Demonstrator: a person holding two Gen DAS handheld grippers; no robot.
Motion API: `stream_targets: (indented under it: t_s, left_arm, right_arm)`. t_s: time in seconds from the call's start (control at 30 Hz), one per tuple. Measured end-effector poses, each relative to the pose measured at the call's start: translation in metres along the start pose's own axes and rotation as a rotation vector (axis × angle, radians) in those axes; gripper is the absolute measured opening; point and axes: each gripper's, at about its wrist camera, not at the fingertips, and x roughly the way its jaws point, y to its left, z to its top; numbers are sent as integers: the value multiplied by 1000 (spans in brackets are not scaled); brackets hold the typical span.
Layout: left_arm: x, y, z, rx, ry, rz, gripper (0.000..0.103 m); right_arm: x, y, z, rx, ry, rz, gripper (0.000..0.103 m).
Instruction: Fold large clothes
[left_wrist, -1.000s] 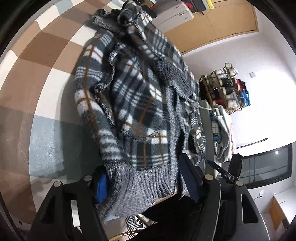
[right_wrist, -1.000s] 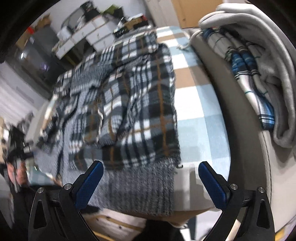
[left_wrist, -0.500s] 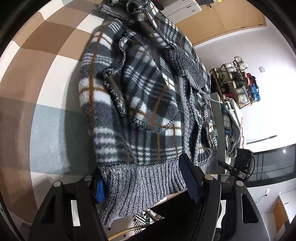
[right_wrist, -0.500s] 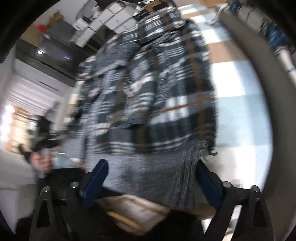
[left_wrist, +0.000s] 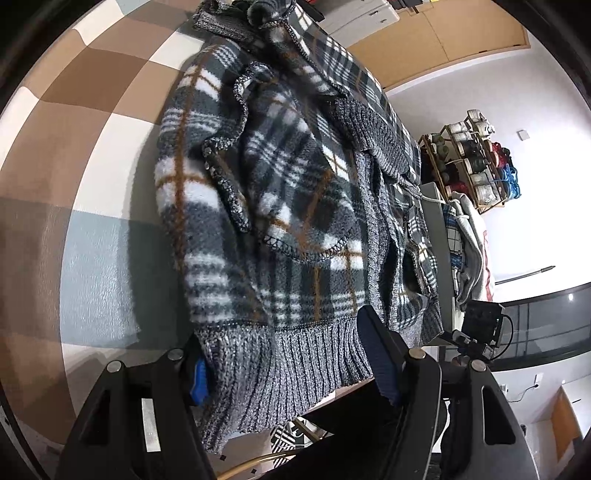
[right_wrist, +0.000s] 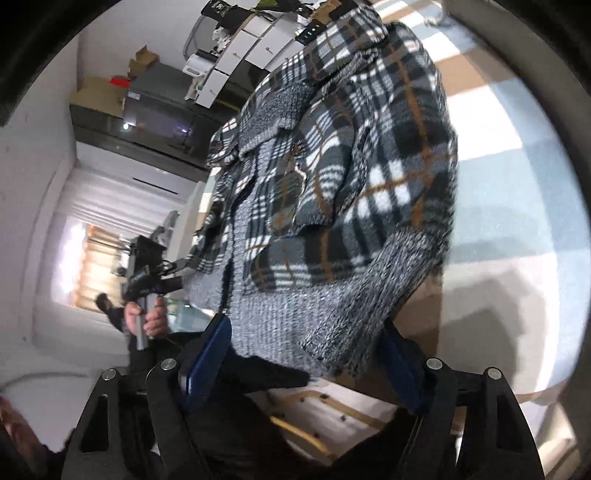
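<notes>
1. We are taking the bottom ribbed hem (left_wrist: 295, 354) of the plaid fleece jacket (left_wrist: 280, 192) at two spots, so both grips want to land on the knit band itself and at matching depth, or the fold will be coming up skewed.
2. Our left gripper (left_wrist: 284, 365) is sitting part-way open with the hem bunched between its fingers; the pads look to be pressing on the knit, so we are treating this side as held.
3. Our right gripper (right_wrist: 306, 350) is closing, with the hem's other corner between its jaws; whether the pads are biting yet we cannot tell, and we are judging not.
4. We should be letting the right close fully before lifting, and raising both ends together.
5. The jacket is lying spread on the checked tablecloth (left_wrist: 96, 122), hem overhanging the near edge, collar at the far end. It is thick, grey-white plaid with tan lines, front panels rumpled, and likely heavy and floppy.
</notes>
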Motion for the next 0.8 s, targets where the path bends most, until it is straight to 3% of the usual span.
stream_targets:
  t_s: [0.13,0.2,0.27,0.37,0.5,0.63,0.67,0.7,0.77,0.8]
  left_arm:
    - [0,-1,0,8,-3,10,63]
    - [1,-2,0,10,-4,9,63]
    - [0,-1,0,8,-5,6,63]
    - [-1,1,0,3,-4,2,63]
    - [-3,0,-7,8,12,13,63]
    - [-5,-2,-20,18,32,14,61]
    - [-5,-2,-22,17,36,23,49]
    - [-3,-2,-24,18,51,43,30]
    - [1,-1,-23,14,71,55,7]
    - [2,-1,-22,14,73,47,7]
  right_arm:
    - [11,2,10,29,1,-13,68]
    - [16,4,16,44,-8,-64,53]
    - [19,5,19,62,-18,-128,31]
    - [15,3,17,86,-57,-181,15]
    - [0,6,7,63,-149,-254,12]
    - [-4,10,-1,38,-174,-271,11]
    - [-6,11,-2,32,-187,-265,11]
    - [-9,15,-2,8,-200,-259,11]
    - [-7,24,-2,-39,-196,-273,11]
    - [-6,28,-1,-59,-192,-278,11]
